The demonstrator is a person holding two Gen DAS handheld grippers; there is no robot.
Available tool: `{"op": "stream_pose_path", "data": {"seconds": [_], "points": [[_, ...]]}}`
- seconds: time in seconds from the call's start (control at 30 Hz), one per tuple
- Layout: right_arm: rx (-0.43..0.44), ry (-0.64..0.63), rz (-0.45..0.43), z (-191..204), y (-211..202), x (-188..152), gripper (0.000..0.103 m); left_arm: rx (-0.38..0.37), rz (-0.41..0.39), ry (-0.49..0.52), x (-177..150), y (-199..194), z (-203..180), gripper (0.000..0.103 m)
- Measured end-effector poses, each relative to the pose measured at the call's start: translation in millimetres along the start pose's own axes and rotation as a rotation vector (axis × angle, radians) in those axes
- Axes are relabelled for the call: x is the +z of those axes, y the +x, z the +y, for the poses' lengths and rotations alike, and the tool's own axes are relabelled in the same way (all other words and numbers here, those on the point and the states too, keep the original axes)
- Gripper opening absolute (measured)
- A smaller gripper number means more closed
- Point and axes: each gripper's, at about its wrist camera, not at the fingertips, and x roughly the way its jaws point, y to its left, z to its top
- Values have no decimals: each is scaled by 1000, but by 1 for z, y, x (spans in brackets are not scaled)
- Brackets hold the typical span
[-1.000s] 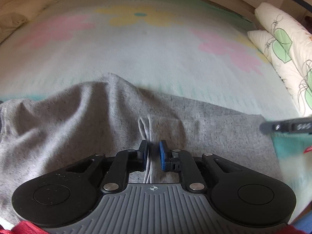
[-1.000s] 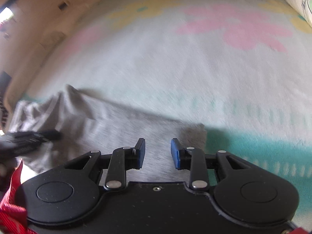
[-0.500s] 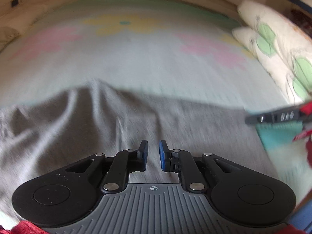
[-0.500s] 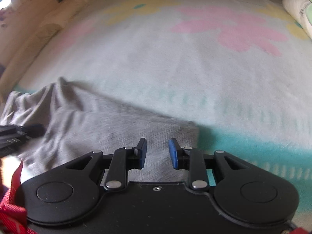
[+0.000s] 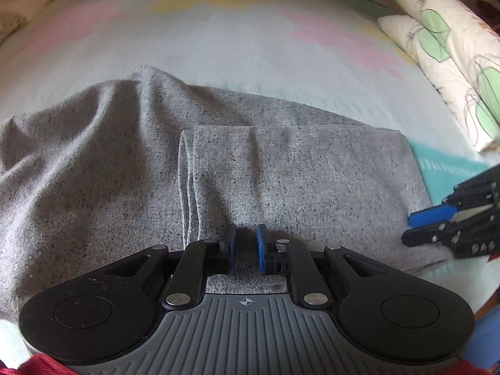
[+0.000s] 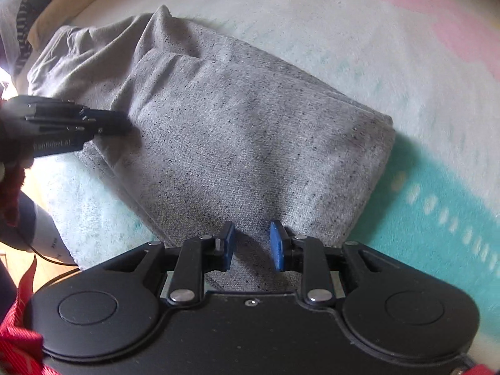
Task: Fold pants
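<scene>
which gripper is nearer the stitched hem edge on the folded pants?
Left. The left gripper sits just right of the stitched hem on the gray pants. The right gripper is off at the fold's far right side.

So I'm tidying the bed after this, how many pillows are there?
2, both at the right edge of the left wrist view: a large leaf-print pillow and a smaller pillow tucked against it on the left. More may lie out of frame.
</scene>
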Motion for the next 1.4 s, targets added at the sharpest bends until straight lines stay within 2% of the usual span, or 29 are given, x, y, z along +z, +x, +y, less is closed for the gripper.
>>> {"op": "stream_pose_path", "data": {"seconds": [0.1,0.17,0.23,0.37,0.57,0.67,0.7,0.73,0.77,0.9,0.93,0.97,1.07,1.1,1.17,1.3,1.4], "points": [[-18,-20,9,5,2,6,38,50,32,-78,10,-6,3,14],[-18,-24,13,4,3,5,38,76,17,-127,19,-14,5,14],[-17,-28,16,4,2,5,38,70,-31,-110,27,-21,6,14],[-16,-37,11,6,-4,6,40,148,-100,-51,47,-23,16,14],[-1,-27,-75,11,-22,24,40,217,-148,-97,62,-7,74,14],[9,-17,-123,14,-24,37,40,232,-147,-181,64,3,114,14],[16,-14,-142,15,-24,42,40,209,-147,-222,65,4,127,13],[21,-14,-163,17,-24,46,40,154,-146,-270,65,5,140,12],[23,-18,-186,19,-24,50,40,121,-145,-303,65,4,150,3],[36,-28,-299,30,-20,66,40,76,-147,-358,60,-1,168,3],[41,-32,-333,35,-19,70,40,81,-146,-372,59,-3,169,3],[37,-54,-360,40,-16,75,39,122,-143,-370,57,-6,168,3],[-14,-173,-445,63,-7,91,38,282,-136,-315,51,-15,171,2],[-9,-200,-464,70,-3,97,38,291,-134,-325,49,-16,177,3],[25,-219,-496,79,6,112,38,252,-114,-370,45,-18,191,3],[20,-230,-471,84,38,141,38,240,-103,-371,40,-23,204,3],[66,-209,-442,73,57,151,39,239,-104,-360,35,-25,211,3]]}}
